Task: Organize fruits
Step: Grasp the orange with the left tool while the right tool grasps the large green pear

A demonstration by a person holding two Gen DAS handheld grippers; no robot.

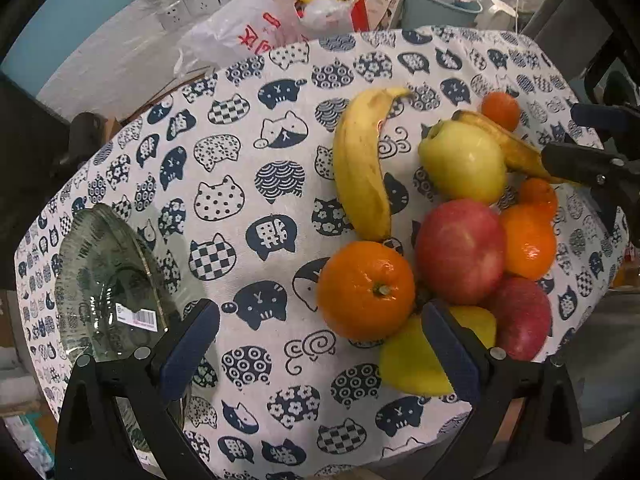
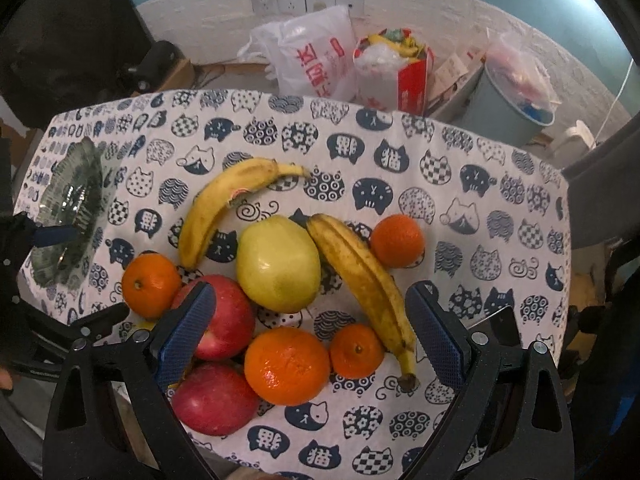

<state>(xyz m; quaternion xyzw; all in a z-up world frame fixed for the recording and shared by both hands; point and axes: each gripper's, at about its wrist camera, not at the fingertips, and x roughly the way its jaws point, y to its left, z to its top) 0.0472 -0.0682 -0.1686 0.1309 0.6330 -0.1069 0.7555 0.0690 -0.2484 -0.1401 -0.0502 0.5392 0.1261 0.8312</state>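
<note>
Bananas (image 2: 208, 216), apples (image 2: 216, 320), oranges (image 2: 286, 366) clustered beside empty glass bowl (image 2: 70, 216).

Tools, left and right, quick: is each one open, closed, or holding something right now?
Left tool: open, holding nothing, above the cat-print cloth.
Right tool: open, holding nothing, above the fruit pile.

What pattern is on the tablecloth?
Navy cat-face shapes on white tablecloth; clearest in the right wrist view.
</note>
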